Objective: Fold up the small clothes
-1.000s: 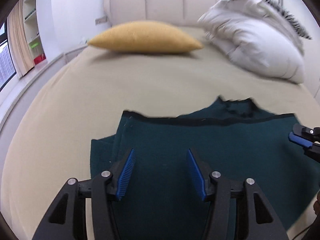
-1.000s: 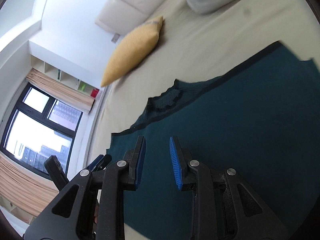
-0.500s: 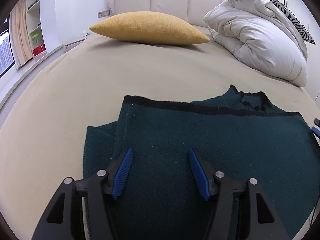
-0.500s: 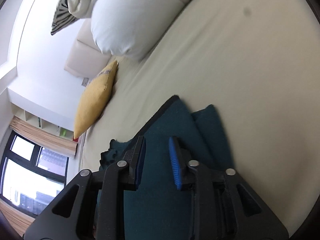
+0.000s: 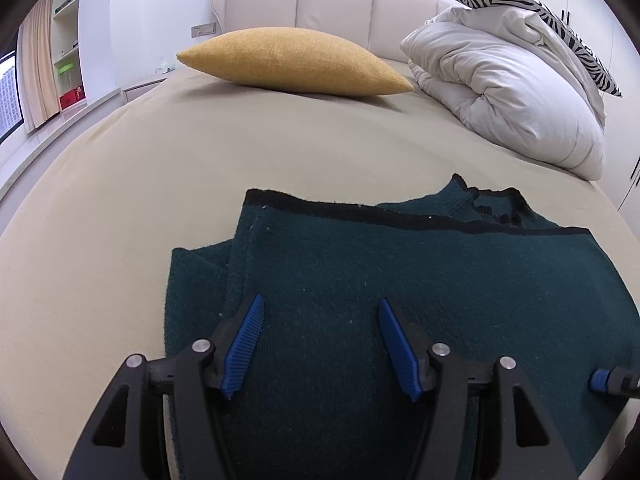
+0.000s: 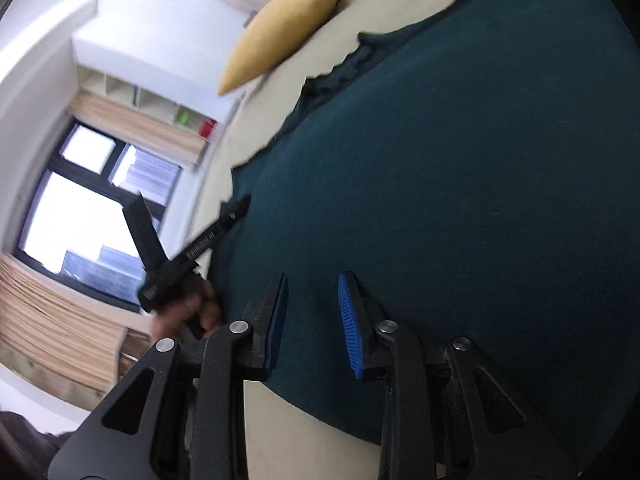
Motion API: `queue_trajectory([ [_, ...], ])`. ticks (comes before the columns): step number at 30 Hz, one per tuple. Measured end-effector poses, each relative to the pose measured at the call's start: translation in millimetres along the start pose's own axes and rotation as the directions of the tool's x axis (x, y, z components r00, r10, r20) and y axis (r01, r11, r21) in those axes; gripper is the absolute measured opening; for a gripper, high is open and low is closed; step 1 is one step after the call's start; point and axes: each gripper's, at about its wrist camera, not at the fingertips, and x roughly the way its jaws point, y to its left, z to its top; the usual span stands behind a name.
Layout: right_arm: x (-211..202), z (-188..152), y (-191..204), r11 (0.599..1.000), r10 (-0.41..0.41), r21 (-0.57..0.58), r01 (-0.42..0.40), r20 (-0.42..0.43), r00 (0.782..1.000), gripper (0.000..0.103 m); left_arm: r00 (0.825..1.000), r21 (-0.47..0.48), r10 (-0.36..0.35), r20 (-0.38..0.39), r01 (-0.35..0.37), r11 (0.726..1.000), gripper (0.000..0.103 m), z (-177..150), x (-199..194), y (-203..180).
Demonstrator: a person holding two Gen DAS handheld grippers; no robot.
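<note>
A dark green knit sweater (image 5: pixel 400 280) with black trim lies folded on the beige bed (image 5: pixel 160 180), its collar at the far side. My left gripper (image 5: pixel 321 300) hovers open over the sweater's near left part, with only the flat knit showing between its blue pads. The right wrist view is blurred; my right gripper (image 6: pixel 313 278) is over the sweater (image 6: pixel 460 160) near its front edge, jaws narrowly apart and gripping nothing. The right gripper's blue tip (image 5: pixel 600 380) shows at the sweater's near right edge. The left gripper (image 6: pixel 192 248) and the hand holding it (image 6: pixel 188 312) appear at the left.
A yellow pillow (image 5: pixel 296 64) lies by the padded headboard (image 5: pixel 332 0). A bunched white duvet (image 5: pixel 512 92) with a zebra-print pillow (image 5: pixel 532 12) fills the far right. Bare sheet surrounds the sweater. A window (image 6: pixel 80 220) and shelves (image 5: pixel 68 40) are on the left.
The left gripper's jaws spread a little wider and it sank slightly toward the sweater. The right gripper swung out over the sweater's right end, then back to its near edge.
</note>
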Motion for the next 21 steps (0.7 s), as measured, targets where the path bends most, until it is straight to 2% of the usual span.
queue_trajectory([
  [2, -22, 1, -8, 1.000, -0.012, 0.015, 0.011, 0.060, 0.998, 0.025, 1.000, -0.006, -0.013, 0.000, 0.013, 1.000, 0.063, 0, -1, 1],
  [5, -59, 2, -26, 0.994, -0.103, 0.059, 0.094, 0.160, 0.982, 0.025, 0.999, -0.018, -0.046, -0.002, 0.046, 0.999, 0.063, -1, -4, 6],
  [10, -118, -12, -45, 0.961, -0.261, 0.169, 0.218, 0.302, 0.917, 0.027, 0.996, -0.007, -0.088, -0.005, 0.088, 0.996, 0.063, -11, -22, 13],
  [11, -128, -18, -45, 0.957, -0.277, 0.179, 0.229, 0.315, 0.908, 0.031, 0.996, 0.001, -0.091, 0.001, 0.091, 0.996, 0.063, -14, -28, 14],
  [14, -144, -36, -35, 0.949, -0.304, 0.201, 0.245, 0.365, 0.880, 0.061, 0.998, -0.011, -0.055, 0.015, 0.055, 0.998, 0.067, -26, -55, 24],
  [15, -150, -39, -33, 0.950, -0.299, 0.202, 0.237, 0.381, 0.875, 0.062, 0.998, -0.033, -0.061, 0.020, 0.062, 0.998, 0.069, -31, -63, 29],
  [18, -153, -52, -22, 0.961, -0.262, 0.188, 0.202, 0.391, 0.882, 0.062, 0.998, -0.158, -0.064, 0.030, 0.068, 0.985, 0.077, -45, -90, 60],
  [21, -151, -55, -9, 0.974, -0.214, 0.156, 0.167, 0.363, 0.907, 0.062, 0.992, -0.295, -0.122, 0.021, 0.123, 0.947, 0.078, -56, -103, 90],
])
